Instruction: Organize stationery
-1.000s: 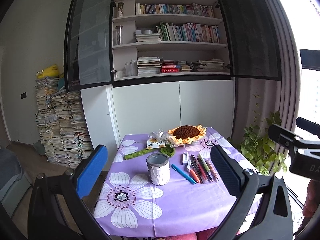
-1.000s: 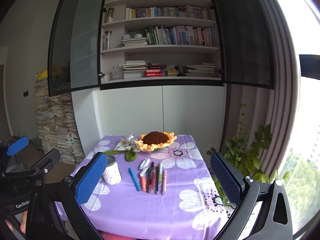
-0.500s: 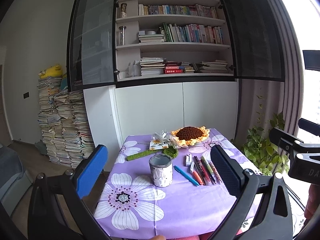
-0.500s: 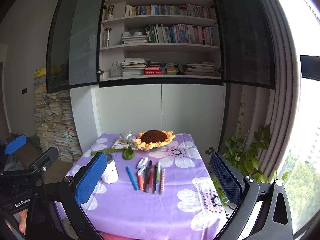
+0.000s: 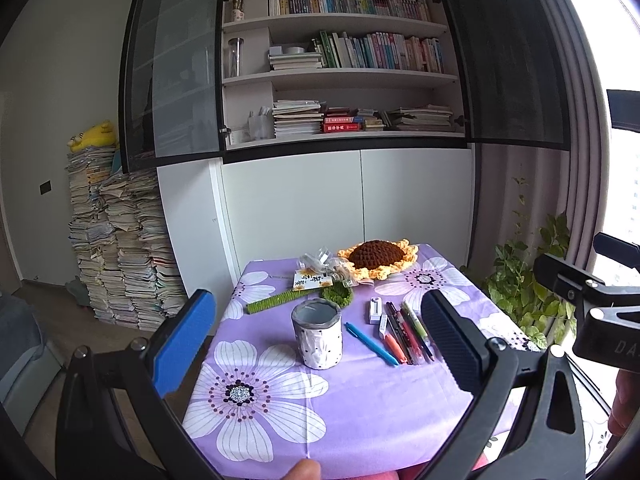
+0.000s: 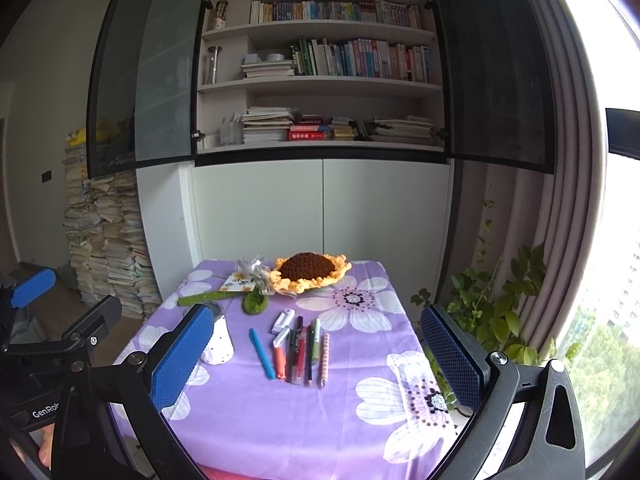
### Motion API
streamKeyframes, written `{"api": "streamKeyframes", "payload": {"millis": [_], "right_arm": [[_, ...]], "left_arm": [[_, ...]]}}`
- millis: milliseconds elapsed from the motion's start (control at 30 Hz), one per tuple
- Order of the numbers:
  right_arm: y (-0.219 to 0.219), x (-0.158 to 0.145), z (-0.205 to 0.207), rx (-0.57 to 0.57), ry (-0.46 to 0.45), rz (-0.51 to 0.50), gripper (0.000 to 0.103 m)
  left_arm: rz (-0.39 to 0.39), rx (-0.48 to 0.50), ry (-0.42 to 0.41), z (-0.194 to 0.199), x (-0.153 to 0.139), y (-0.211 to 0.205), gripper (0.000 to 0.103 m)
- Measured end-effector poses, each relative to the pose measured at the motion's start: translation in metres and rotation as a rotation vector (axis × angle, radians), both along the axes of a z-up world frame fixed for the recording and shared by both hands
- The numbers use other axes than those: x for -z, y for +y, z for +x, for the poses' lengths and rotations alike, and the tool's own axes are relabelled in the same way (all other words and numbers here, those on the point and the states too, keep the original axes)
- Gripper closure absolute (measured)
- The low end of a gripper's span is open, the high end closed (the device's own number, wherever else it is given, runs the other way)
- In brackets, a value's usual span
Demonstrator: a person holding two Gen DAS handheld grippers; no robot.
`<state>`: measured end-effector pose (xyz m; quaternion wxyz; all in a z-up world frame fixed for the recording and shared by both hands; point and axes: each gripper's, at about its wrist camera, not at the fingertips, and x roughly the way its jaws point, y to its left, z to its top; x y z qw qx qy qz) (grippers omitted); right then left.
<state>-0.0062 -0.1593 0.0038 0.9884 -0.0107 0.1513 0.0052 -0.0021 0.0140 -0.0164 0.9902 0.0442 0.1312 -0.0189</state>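
I hold both the left gripper and right gripper back from the table, jaws wide and empty, because the pens lie in a row just right of the cup, untouched.

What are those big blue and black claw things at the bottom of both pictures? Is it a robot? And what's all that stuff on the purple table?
No robot: a person holds two grabbing tools, each with a small camera looking out between its jaws. One picture comes from the left gripper, the other from the right gripper. Both are open and hold nothing. On the purple flowered tablecloth stand a white pen cup, a row of pens lying beside it, and a crocheted sunflower at the back. The pens probably go into the cup.
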Motion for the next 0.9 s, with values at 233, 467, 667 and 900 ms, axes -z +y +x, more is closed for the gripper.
{"api": "streamKeyframes", "payload": {"millis": [233, 467, 667, 900], "right_arm": [[-0.005, 0.011, 0.026, 0.019, 0.045, 0.001, 0.0], [-0.036, 0.041, 0.067, 0.067, 0.166, 0.032, 0.0], [-0.044, 0.069, 0.107, 0.059, 0.271, 0.045, 0.0], [-0.04, 0.097, 0.155, 0.04, 0.359, 0.048, 0.0]], "left_arm": [[0.016, -0.004, 0.049, 0.025, 0.012, -0.004, 0.001], [0.005, -0.025, 0.126, 0.061, 0.031, 0.007, 0.001], [0.01, -0.035, 0.226, 0.104, 0.066, 0.015, 0.001], [-0.021, -0.054, 0.393, 0.165, 0.114, 0.03, 0.001]]}}
